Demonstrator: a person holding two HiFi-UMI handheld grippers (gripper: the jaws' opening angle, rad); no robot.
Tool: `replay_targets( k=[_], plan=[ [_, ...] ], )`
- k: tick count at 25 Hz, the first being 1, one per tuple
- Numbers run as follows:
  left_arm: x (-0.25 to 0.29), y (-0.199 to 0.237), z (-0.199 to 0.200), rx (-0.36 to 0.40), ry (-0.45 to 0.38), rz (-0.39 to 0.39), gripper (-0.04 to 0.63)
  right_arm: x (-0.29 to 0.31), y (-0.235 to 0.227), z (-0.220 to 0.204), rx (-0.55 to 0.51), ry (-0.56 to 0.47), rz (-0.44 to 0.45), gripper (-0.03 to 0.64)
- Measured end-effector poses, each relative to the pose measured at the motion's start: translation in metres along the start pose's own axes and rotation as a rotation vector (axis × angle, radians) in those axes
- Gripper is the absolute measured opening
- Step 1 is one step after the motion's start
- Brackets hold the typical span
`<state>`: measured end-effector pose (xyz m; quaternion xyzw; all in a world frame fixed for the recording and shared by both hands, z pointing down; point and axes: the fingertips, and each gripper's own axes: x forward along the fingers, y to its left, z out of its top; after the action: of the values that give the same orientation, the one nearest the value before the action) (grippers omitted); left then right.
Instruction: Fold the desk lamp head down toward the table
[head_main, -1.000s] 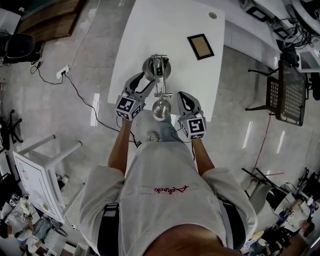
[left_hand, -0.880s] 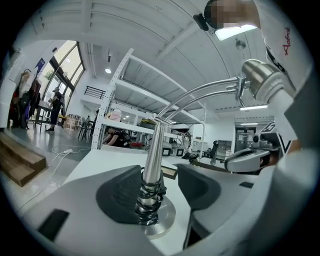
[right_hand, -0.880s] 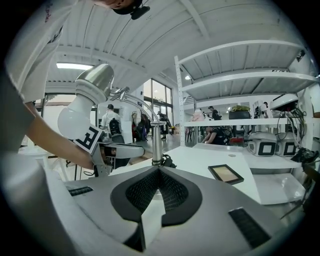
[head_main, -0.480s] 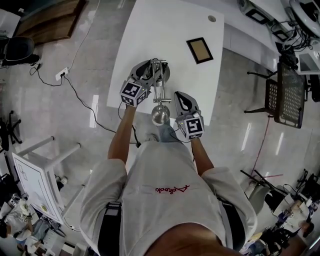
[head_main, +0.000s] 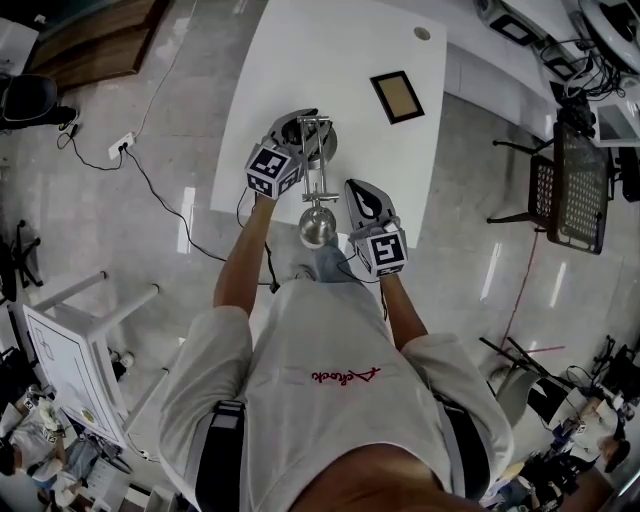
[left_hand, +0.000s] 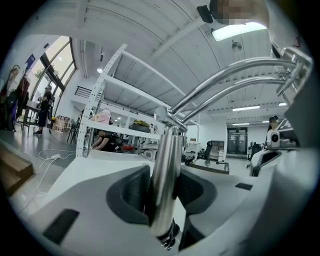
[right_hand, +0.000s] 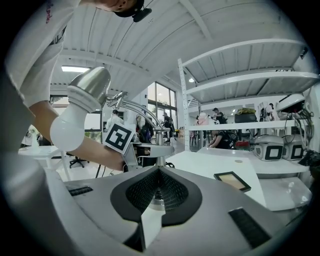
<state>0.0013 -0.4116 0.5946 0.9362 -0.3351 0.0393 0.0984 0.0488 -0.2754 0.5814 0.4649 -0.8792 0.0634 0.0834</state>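
Note:
The chrome desk lamp stands on the white table (head_main: 330, 60), its round base (head_main: 329, 141) at the far end and its arm (head_main: 321, 180) running back toward me. The lamp head (head_main: 318, 226) hangs over the near table edge. My left gripper (head_main: 301, 136) sits at the base; its jaws have just been closing, and in the left gripper view the upright post (left_hand: 166, 170) stands between the pads of this gripper (left_hand: 165, 197), which touch it. My right gripper (head_main: 359, 192) is shut and empty just right of the head. In the right gripper view that gripper (right_hand: 157, 192) shows its pads together, with the shade (right_hand: 91, 85) up left.
A small framed picture (head_main: 397, 95) lies on the table to the right of the lamp, also seen as the frame (right_hand: 232, 181). A power strip (head_main: 122, 145) and cable lie on the floor at left. A mesh chair (head_main: 575, 185) stands at right.
My left gripper has moved away from me along the lamp, from beside the arm to the post at the base. The right gripper and the lamp have stayed put.

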Motion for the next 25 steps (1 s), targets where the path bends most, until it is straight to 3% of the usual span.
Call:
replay_targets(
  k=[4,18,21,25],
  plan=[
    [0.001,-0.002,0.005,0.019,-0.005,-0.009,0.150,0.004,0.002,0.012,-0.039,-0.026,0.028,-0.005],
    [0.002,-0.003,0.003,0.024,0.003,-0.032,0.151,0.018,0.021,0.066,-0.333,-0.111,0.159,-0.005],
    [0.002,-0.004,0.004,0.024,0.012,-0.045,0.152,0.016,0.029,0.075,-0.547,-0.105,0.169,-0.005],
    [0.003,-0.004,0.003,0.027,0.022,-0.058,0.152,0.011,0.043,0.082,-0.952,-0.136,0.187,-0.005]
  ],
)
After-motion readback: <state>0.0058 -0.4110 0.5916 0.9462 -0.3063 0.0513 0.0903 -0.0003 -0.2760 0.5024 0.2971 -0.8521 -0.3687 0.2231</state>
